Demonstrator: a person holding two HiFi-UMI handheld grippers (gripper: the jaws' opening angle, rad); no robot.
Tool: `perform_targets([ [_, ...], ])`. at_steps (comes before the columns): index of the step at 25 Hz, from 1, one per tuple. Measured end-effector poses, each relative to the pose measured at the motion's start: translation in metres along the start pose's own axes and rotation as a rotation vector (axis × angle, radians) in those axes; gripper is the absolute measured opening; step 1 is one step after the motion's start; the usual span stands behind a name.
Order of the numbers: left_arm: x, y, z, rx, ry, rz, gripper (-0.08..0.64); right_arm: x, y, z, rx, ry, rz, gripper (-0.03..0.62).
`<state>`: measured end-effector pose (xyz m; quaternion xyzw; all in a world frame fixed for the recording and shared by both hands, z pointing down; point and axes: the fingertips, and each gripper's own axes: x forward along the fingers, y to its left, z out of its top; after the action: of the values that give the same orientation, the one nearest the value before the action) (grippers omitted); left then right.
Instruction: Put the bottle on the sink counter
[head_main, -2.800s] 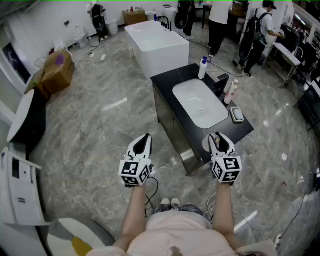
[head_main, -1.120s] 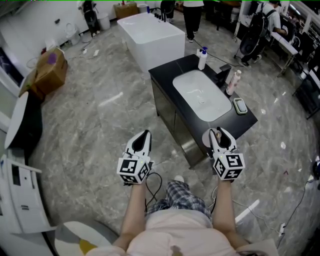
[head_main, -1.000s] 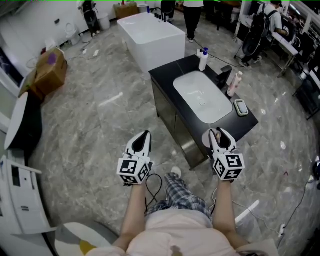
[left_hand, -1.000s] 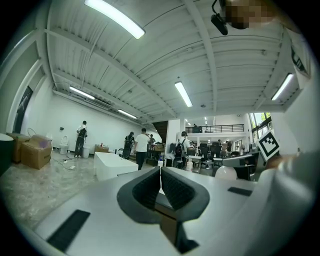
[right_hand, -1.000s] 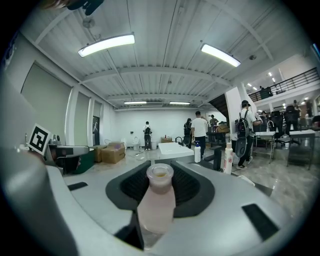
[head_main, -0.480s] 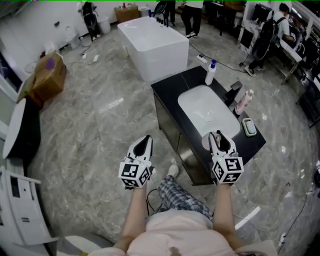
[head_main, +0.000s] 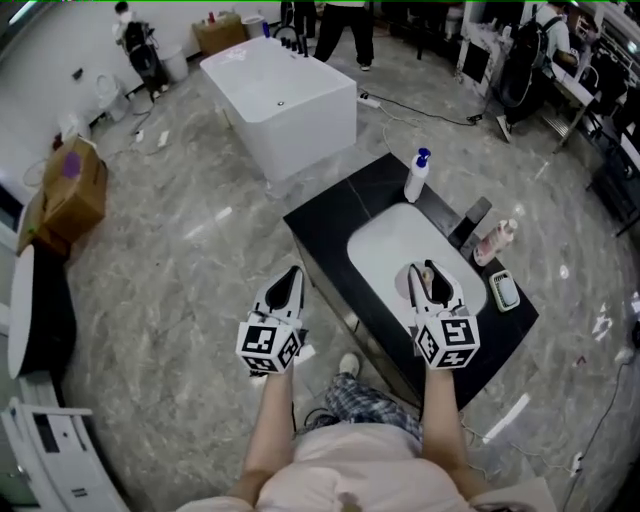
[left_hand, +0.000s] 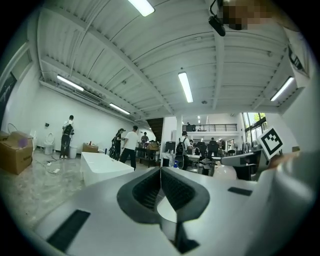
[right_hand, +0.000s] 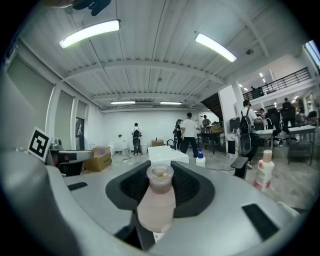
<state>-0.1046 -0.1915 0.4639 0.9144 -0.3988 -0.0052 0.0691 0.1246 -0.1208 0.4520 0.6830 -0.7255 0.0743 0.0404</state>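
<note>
My right gripper (right_hand: 160, 172) is shut on a small pale pink bottle (right_hand: 156, 200) that stands upright between its pads with an open top. In the head view the right gripper (head_main: 428, 272) hangs over the white basin (head_main: 385, 245) of the black sink counter (head_main: 330, 215). My left gripper (head_main: 290, 282) is held over the floor to the left of the counter's front edge. Its jaws (left_hand: 160, 172) are pressed together with nothing between them.
On the counter stand a white pump bottle with a blue top (head_main: 416, 176), a black faucet (head_main: 470, 222), a pink-white bottle (head_main: 497, 240) and a small dish (head_main: 504, 290). A white bathtub (head_main: 280, 95) lies beyond. A cardboard box (head_main: 72, 190) sits at left. People stand at the back.
The person has walked up to the sink counter, which now lies right under the right gripper. Both grippers keep their pose, and the bottle stays held.
</note>
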Motion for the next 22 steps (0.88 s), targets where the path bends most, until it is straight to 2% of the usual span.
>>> perform_targets([
  [8,0.099,0.023,0.018,0.014,0.018,-0.074,0.029,0.069,-0.022,0.017,0.037,0.002,-0.038,0.141],
  [17,0.166,0.025,0.018,0.01,0.038,-0.167,0.029,0.106,-0.033,0.022,0.045,0.003,-0.088,0.14],
  [22,0.201,0.03,0.017,0.014,0.047,-0.205,0.029,0.137,-0.027,0.026,0.054,0.006,-0.081,0.14],
])
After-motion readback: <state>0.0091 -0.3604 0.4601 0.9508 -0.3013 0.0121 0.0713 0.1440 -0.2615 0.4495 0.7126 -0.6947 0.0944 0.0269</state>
